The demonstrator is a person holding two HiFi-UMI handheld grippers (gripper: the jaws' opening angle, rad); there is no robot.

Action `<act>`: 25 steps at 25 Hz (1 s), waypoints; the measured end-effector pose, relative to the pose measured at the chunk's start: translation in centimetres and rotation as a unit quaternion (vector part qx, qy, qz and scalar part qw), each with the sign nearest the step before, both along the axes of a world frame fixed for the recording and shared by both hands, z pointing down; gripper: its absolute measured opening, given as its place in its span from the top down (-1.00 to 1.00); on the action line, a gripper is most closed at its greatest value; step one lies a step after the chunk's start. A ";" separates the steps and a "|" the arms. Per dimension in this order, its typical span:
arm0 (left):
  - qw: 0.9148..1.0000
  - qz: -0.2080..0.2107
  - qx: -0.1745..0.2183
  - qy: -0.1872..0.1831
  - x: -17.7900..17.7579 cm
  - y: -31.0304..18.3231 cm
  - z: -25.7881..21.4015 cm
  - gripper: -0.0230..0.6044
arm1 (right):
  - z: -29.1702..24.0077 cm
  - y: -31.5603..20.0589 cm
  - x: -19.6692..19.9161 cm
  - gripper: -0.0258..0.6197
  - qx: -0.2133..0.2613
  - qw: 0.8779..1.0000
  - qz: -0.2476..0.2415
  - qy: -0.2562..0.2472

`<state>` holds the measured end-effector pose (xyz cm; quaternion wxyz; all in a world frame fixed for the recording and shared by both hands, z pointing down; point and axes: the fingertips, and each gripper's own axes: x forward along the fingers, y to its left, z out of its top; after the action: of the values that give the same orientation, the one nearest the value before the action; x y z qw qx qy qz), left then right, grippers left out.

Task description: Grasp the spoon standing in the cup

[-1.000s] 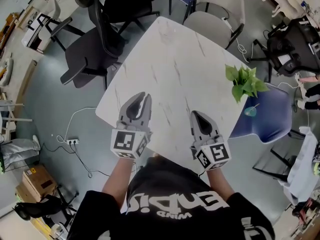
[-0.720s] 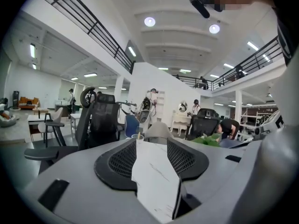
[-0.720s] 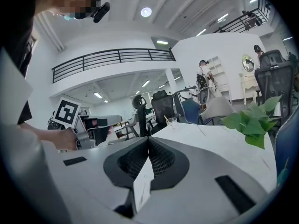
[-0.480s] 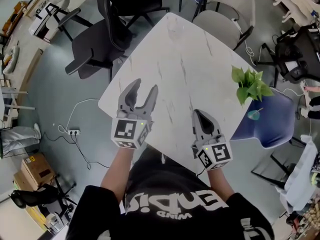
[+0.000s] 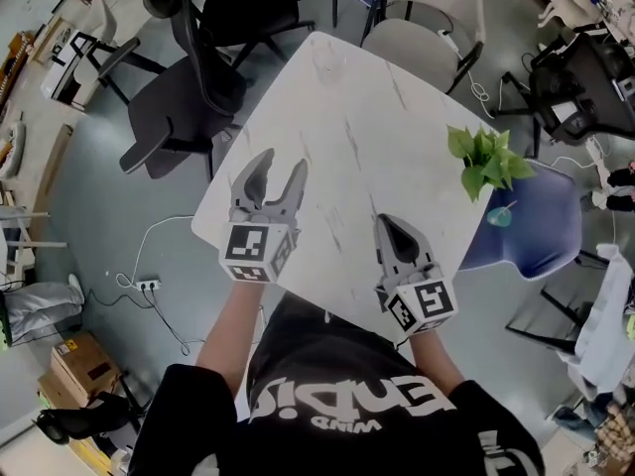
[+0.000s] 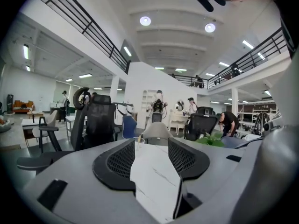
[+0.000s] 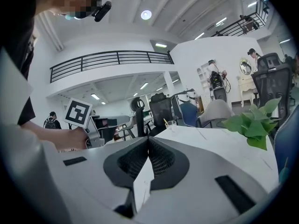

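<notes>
Over near bench edge: left tool just opened, jaws spread wide, nothing between. Beside it, right tool pressed together, empty. At far bench corner, cup with spoon seen, well apart. Long reach needed; handle to be pinched above rim, gently, so cup isn't tipped.

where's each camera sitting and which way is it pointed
Head view: on the person's head, looking steeply down at the table; shows both arms, chest, left gripper and right gripper.
Left gripper view: rides the left gripper, looks along its jaws, which have just been opening with nothing between them, across the table to the cup.
Right gripper view: rides the right gripper, looks along its closed jaws across the table; the person's left hand shows at left.
Shared: both gripper views see the cup and plant.
</notes>
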<state>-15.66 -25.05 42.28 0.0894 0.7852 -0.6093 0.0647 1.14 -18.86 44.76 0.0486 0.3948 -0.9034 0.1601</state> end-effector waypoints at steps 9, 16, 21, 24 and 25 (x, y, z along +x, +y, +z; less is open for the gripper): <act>1.000 0.024 -0.006 0.007 0.3 -4.2 1.4 0.24 | 0.1 -1.4 -0.2 0.88 0.001 1.000 0.019 0.008; 1.000 0.025 -0.011 -0.009 -0.3 -7.4 2.8 0.24 | -0.1 -1.9 -0.5 0.88 -0.001 1.000 0.030 0.010; 0.999 0.032 -0.013 -0.017 -0.3 -9.9 3.7 0.24 | 0.2 -2.5 -0.1 0.88 -0.006 0.999 0.043 0.014; 0.999 0.038 -0.017 -0.025 -0.2 -11.6 4.3 0.24 | 0.4 -2.8 -0.1 0.88 -0.009 0.999 0.049 0.016; 0.999 0.039 -0.017 -0.027 -0.2 -12.1 4.5 0.24 | 0.5 -2.9 -0.2 0.88 -0.011 0.999 0.050 0.016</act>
<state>-15.89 -37.15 46.75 0.0836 0.8047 -0.5792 0.1001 0.94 -21.71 45.24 0.0596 0.4415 -0.8799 0.1655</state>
